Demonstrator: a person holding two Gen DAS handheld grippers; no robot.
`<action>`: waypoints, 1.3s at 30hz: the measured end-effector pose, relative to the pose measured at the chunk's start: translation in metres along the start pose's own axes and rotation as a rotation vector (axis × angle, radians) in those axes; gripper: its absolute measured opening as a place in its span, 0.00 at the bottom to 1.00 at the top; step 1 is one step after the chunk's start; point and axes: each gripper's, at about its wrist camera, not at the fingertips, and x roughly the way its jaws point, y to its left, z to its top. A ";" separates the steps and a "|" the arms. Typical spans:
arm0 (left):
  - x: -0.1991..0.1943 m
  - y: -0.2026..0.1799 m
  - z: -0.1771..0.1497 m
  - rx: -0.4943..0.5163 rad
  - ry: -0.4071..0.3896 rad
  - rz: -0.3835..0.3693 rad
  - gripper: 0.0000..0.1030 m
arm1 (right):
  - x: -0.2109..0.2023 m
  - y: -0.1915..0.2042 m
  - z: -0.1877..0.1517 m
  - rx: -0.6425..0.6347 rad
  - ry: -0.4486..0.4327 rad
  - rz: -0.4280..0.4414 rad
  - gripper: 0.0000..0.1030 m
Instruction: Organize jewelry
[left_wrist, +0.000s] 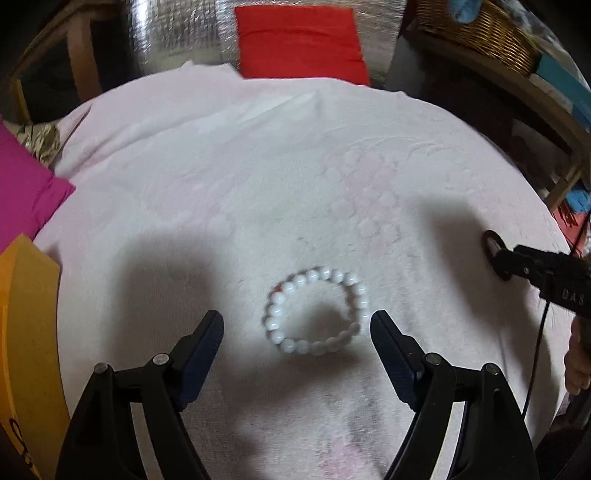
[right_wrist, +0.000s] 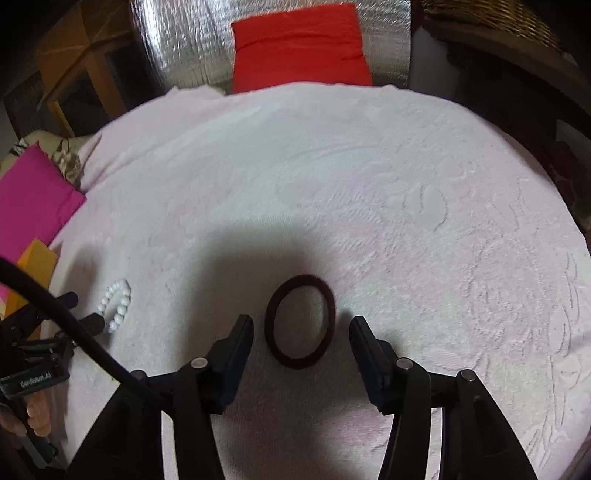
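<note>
A white bead bracelet (left_wrist: 314, 312) lies flat on the pale pink cloth (left_wrist: 258, 166). My left gripper (left_wrist: 297, 323) is open, its fingers on either side of the bracelet and just above it. A dark brown bangle (right_wrist: 300, 321) lies flat on the same cloth (right_wrist: 369, 184). My right gripper (right_wrist: 301, 325) is open, its fingers on either side of the bangle. The bangle (left_wrist: 493, 245) and the right gripper (left_wrist: 502, 264) show at the right edge of the left wrist view. The bracelet (right_wrist: 117, 304) and the left gripper (right_wrist: 83, 308) show at the left of the right wrist view.
A red cushion (left_wrist: 299, 40) lies beyond the cloth's far edge against silver foil (left_wrist: 184, 33). A magenta cushion (left_wrist: 26, 184) and an orange box (left_wrist: 26, 332) are at the left. A wicker basket (left_wrist: 480, 29) sits on a wooden shelf at the far right.
</note>
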 end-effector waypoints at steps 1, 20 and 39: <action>0.001 -0.002 -0.001 0.010 0.008 0.005 0.80 | -0.001 -0.002 0.000 0.004 0.001 -0.001 0.57; 0.013 -0.011 -0.003 -0.018 0.046 -0.054 0.40 | 0.015 -0.017 0.001 0.084 0.000 -0.041 0.17; 0.027 0.012 0.004 -0.075 0.082 -0.108 0.56 | 0.020 -0.007 0.000 0.053 -0.025 -0.051 0.06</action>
